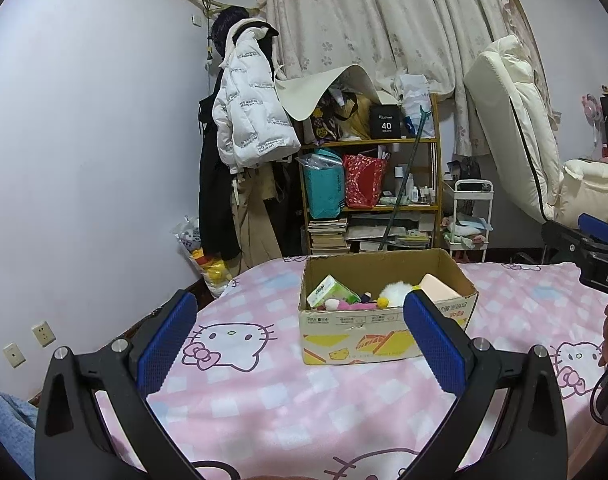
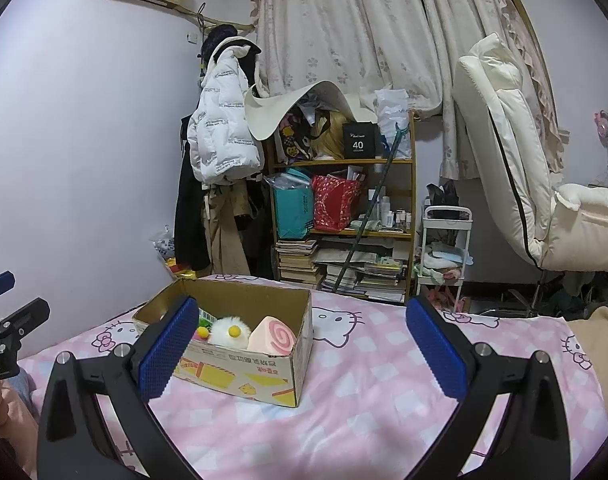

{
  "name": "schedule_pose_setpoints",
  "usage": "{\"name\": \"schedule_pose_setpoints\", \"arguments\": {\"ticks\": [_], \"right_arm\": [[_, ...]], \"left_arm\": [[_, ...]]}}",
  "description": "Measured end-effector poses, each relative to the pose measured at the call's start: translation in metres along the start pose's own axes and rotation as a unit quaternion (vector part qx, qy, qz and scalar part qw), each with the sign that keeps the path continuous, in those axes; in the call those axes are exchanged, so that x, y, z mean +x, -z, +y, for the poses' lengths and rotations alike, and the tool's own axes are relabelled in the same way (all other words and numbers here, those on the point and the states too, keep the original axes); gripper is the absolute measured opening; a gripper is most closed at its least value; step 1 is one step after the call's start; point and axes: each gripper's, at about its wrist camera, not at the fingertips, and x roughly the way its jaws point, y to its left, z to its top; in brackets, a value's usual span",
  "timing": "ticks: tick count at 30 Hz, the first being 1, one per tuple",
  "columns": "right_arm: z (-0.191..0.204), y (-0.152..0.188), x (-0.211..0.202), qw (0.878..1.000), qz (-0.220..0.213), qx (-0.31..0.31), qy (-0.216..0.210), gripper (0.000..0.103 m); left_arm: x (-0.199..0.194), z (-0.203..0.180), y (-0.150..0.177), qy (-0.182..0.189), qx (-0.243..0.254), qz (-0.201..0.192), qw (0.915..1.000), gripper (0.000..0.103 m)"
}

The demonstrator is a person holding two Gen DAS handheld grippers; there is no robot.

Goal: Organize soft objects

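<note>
A cardboard box point(image 1: 384, 336) stands on the pink Hello Kitty bedsheet point(image 1: 263, 408). In it lie a green tissue pack point(image 1: 328, 290), a white fluffy toy with a yellow dot point(image 1: 394, 292), a pink swirl-roll sponge point(image 1: 438, 290) and small pink things. The box also shows in the right wrist view point(image 2: 239, 368), with the white toy point(image 2: 229, 334) and the pink roll point(image 2: 273, 338) inside. My left gripper point(image 1: 299, 344) is open and empty, in front of the box. My right gripper point(image 2: 301, 350) is open and empty, to the right of the box.
A shelf point(image 1: 372, 184) crammed with bags, books and bottles stands behind the bed. Coats point(image 1: 247, 100) hang at the wall to its left. A white cart point(image 1: 470, 216) and a cream recliner chair point(image 1: 524, 132) stand to the right. The bed's left edge runs near the wall.
</note>
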Motion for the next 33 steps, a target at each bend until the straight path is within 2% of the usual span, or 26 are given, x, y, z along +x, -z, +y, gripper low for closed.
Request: {"name": "schedule_pose_setpoints", "arguments": {"ticks": [33], "right_arm": [[-0.0015, 0.0060, 0.0016, 1.000, 0.001, 0.004, 0.001, 0.103]], "left_arm": [[0.0051, -0.0012, 0.0008, 0.002, 0.013, 0.011, 0.9999, 0.102]]}}
